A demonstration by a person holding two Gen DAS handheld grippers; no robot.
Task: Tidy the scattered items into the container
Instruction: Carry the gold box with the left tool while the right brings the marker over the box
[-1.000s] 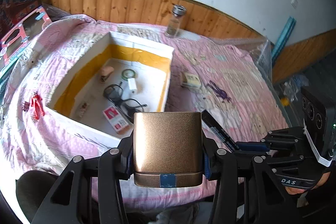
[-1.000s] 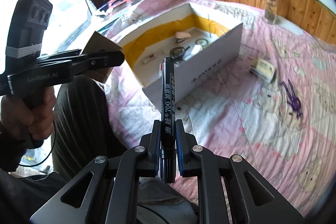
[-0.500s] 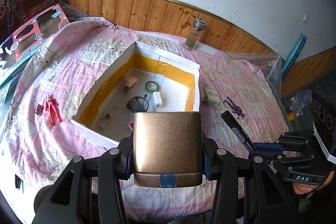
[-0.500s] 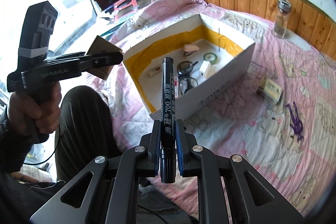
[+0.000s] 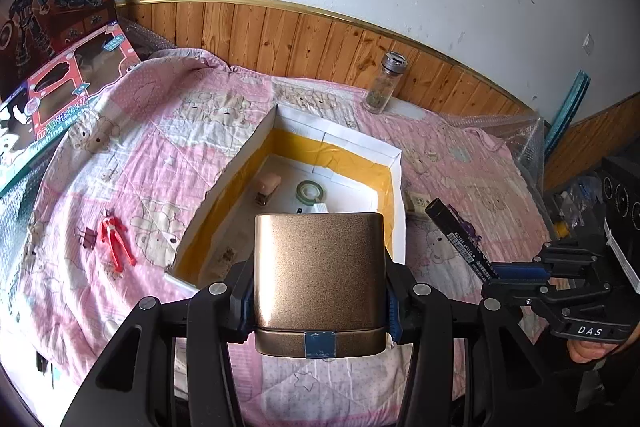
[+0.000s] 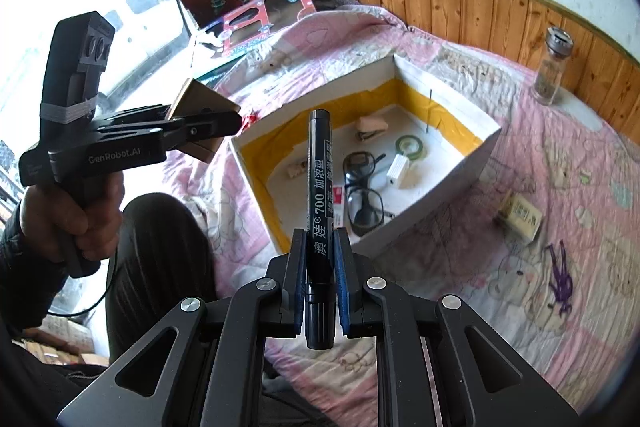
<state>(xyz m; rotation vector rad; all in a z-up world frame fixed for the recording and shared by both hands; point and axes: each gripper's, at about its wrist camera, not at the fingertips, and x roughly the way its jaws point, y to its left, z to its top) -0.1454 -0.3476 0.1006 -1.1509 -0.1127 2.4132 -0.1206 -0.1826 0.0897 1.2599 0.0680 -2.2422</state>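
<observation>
Tidying roughly halfway, both grippers loaded over the white open cardboard box (image 6: 460, 183).
Left gripper (image 5: 320, 291) clamps a bronze metal case (image 5: 318, 271), right gripper (image 6: 320, 283) pinches a black marker pen (image 6: 319, 195); red toy figure (image 5: 114, 239), purple plastic figure (image 6: 562, 279) and small cream packet (image 6: 520, 217) remain on the pink quilted bed (image 6: 500, 307).

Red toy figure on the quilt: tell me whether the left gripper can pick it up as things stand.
Probably not yet. The left gripper is shut on the gold box, so its jaws are full. The red toy figure itself lies uncovered on the quilt, outside the white container; the box would have to go first.

Matt metallic bronze box (image 5: 320, 267), glossy plastic marker (image 6: 319, 195), quilted cloth (image 5: 160, 155).
</observation>
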